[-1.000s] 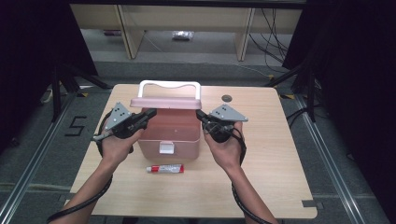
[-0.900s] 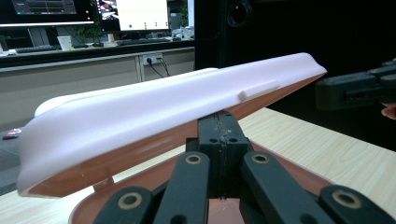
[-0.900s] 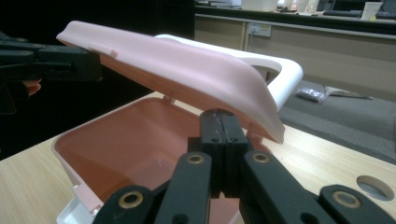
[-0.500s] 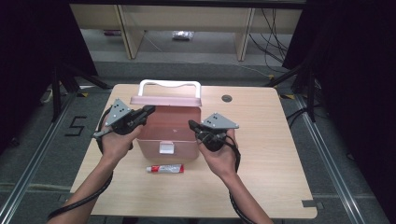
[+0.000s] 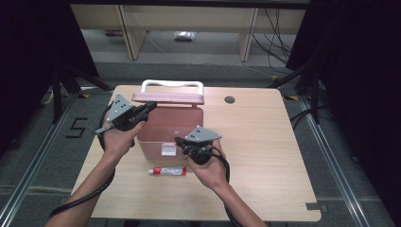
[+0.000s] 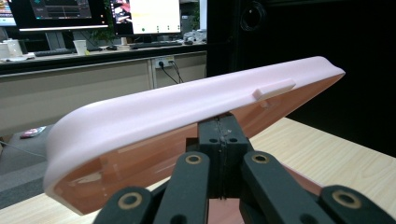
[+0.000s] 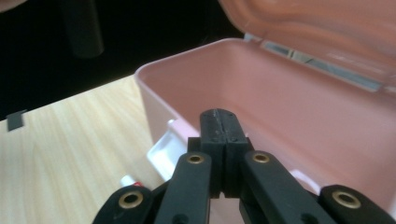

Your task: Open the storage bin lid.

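Note:
A pink storage box (image 5: pixel 158 135) stands mid-table with its lid (image 5: pixel 168 98) raised and its white handle (image 5: pixel 172 84) behind. My left gripper (image 5: pixel 152 105) is shut, with nothing between its jaws. Its tips (image 6: pixel 223 122) sit under the lid's (image 6: pixel 154 109) left edge and prop it up. My right gripper (image 5: pixel 178 140) is also shut and empty. It hovers at the box's front rim, just above the white latch (image 5: pixel 166 150). In the right gripper view its tips (image 7: pixel 223 116) point into the empty pink interior (image 7: pixel 289 107). A red and white tube (image 5: pixel 168 170) lies on the table before the box.
The wooden table (image 5: pixel 265 156) has a round cable hole (image 5: pixel 230 100) at the back right. A small dark tape mark (image 5: pixel 314 206) sits near the front right corner. Black rails and dark floor surround the table.
The lid has swung up from closed to open on my left gripper's tips. My right gripper has moved down and left, from the box's right side to its front rim.

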`<state>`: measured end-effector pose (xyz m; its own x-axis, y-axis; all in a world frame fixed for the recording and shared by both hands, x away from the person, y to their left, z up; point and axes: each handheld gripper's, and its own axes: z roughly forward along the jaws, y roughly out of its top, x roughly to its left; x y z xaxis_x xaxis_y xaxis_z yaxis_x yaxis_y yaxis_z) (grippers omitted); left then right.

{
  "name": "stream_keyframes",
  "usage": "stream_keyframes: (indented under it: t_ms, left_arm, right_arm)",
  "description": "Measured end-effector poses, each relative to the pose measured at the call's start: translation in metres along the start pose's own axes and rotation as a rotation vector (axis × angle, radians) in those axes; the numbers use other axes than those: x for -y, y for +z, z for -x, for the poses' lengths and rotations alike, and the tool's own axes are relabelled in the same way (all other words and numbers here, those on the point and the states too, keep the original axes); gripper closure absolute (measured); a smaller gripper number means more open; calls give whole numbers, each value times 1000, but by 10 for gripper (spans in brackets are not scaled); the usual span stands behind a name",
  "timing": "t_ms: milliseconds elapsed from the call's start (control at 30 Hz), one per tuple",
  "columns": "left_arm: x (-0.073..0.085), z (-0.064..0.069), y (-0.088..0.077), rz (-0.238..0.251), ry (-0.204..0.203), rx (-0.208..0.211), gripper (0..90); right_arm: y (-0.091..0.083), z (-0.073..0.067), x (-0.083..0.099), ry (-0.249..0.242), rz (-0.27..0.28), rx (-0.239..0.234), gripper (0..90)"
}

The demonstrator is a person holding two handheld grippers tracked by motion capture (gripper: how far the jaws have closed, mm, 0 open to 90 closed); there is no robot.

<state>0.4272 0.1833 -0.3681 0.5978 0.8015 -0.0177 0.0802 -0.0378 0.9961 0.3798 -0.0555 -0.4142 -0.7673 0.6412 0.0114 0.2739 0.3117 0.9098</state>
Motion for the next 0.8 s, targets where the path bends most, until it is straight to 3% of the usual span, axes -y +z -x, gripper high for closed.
stream_keyframes:
  t_ms: [67,100,333,600,800]
  left_arm:
    - [-1,-1,1,1,2,-1,899]
    - [-1,-1,1,0,-1,-2,899]
    - [-3,-3,3,1,-1,-7,899]
    - [-4,-7,7,-4,-3,-22,899]
    - [-4,-10,11,-3,-5,-38,899]
  right_arm:
    - [3,-3,2,2,-5,-9,900]
    - [4,-3,2,-29,-9,-14,900]
    - [15,-11,7,-17,-44,-46,900]
    - [23,-14,12,-16,-79,-48,900]
    - [28,-14,15,-17,-74,-39,900]
